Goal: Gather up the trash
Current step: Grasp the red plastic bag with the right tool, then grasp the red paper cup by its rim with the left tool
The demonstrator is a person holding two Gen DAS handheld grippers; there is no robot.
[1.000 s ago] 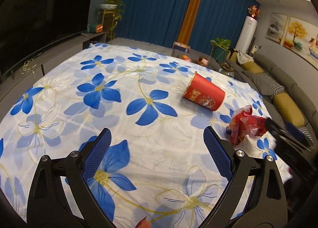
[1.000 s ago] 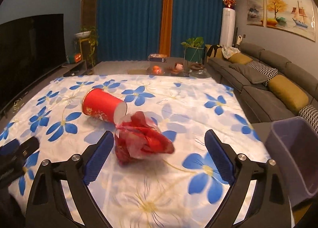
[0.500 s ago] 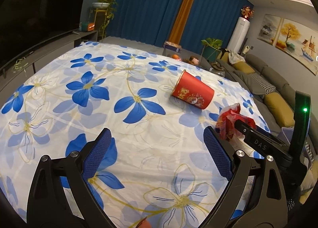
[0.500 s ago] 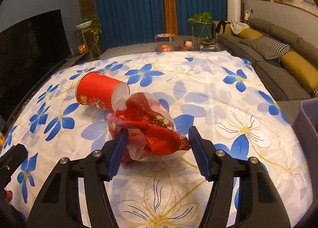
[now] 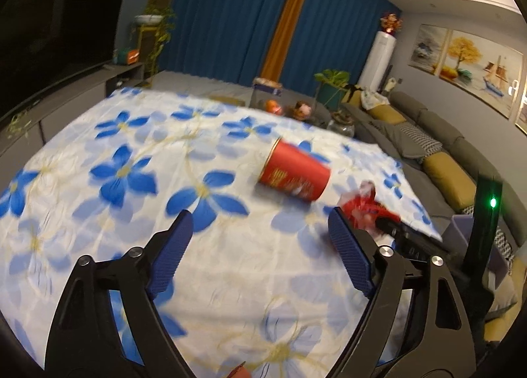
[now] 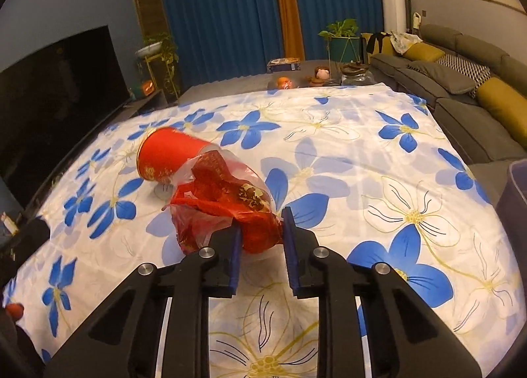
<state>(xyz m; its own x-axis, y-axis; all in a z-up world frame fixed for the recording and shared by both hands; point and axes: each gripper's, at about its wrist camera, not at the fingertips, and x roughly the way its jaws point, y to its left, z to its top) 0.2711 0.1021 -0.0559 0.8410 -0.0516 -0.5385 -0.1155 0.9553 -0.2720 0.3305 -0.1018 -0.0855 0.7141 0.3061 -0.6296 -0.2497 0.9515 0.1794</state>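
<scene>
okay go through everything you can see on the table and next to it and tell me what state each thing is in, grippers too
Red paper cup: lying on its side on the floral cloth, not held.
Red plastic wrapper: crumpled, near end pinched between the right fingers, resting by the cup.
Right gripper: jaws have just been closing, now shut on the wrapper.
Left gripper: open, nothing between its fingers.
Grey bin: beside the table, open-topped; contents not visible.

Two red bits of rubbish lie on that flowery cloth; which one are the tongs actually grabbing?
The crumpled red plastic bag, squeezed between the right tongs, which have just been closing. The red paper cup lies on its side behind it, ungripped.
</scene>
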